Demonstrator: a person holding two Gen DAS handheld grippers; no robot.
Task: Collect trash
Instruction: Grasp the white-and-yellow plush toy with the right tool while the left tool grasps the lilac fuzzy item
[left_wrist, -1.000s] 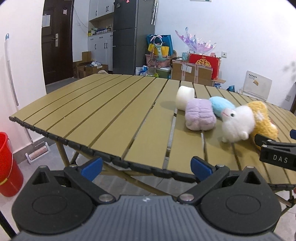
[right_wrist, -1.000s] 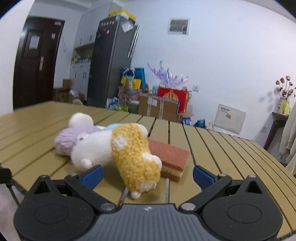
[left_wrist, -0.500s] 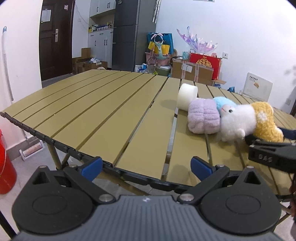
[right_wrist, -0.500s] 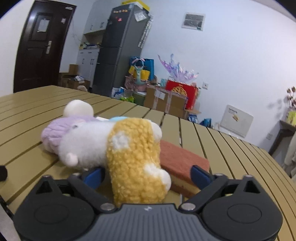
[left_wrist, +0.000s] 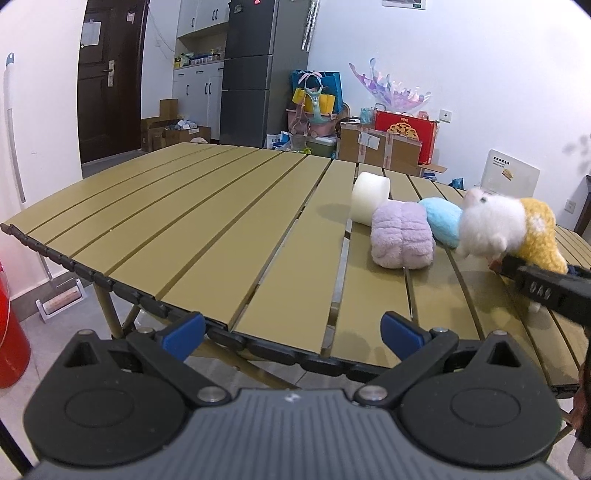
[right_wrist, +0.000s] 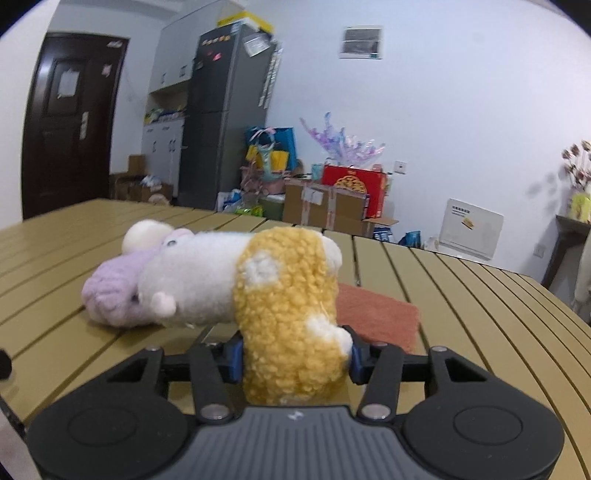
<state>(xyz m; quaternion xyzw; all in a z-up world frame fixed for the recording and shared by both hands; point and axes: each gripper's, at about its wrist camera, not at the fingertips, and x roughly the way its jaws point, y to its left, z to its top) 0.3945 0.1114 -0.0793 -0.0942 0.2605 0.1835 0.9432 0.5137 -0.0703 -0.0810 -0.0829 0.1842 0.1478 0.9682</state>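
Note:
A white and yellow plush toy (right_wrist: 280, 295) lies on the tan slatted table (right_wrist: 461, 295). My right gripper (right_wrist: 295, 362) is closing on its yellow rear end, and both blue pads (right_wrist: 234, 360) press into the fur. The left wrist view shows that toy (left_wrist: 495, 225) at the right with the right gripper's black finger (left_wrist: 543, 288) under it. Beside it lie a lilac plush (left_wrist: 402, 236), a blue plush (left_wrist: 441, 221) and a white foam roll (left_wrist: 370, 203). My left gripper (left_wrist: 291, 330) hangs open in front of the table's near edge, with nothing between its fingers.
A brick-red sponge (right_wrist: 376, 314) lies flat just behind the yellow toy. A red bucket (left_wrist: 11, 332) stands on the floor at the far left, below the table's corner. Boxes, bags and a tall fridge (left_wrist: 258, 74) line the back wall.
The right gripper's jaws have come in from wide apart onto the yellow end of the plush toy, and the gripper has edged forward. The left gripper has barely moved.

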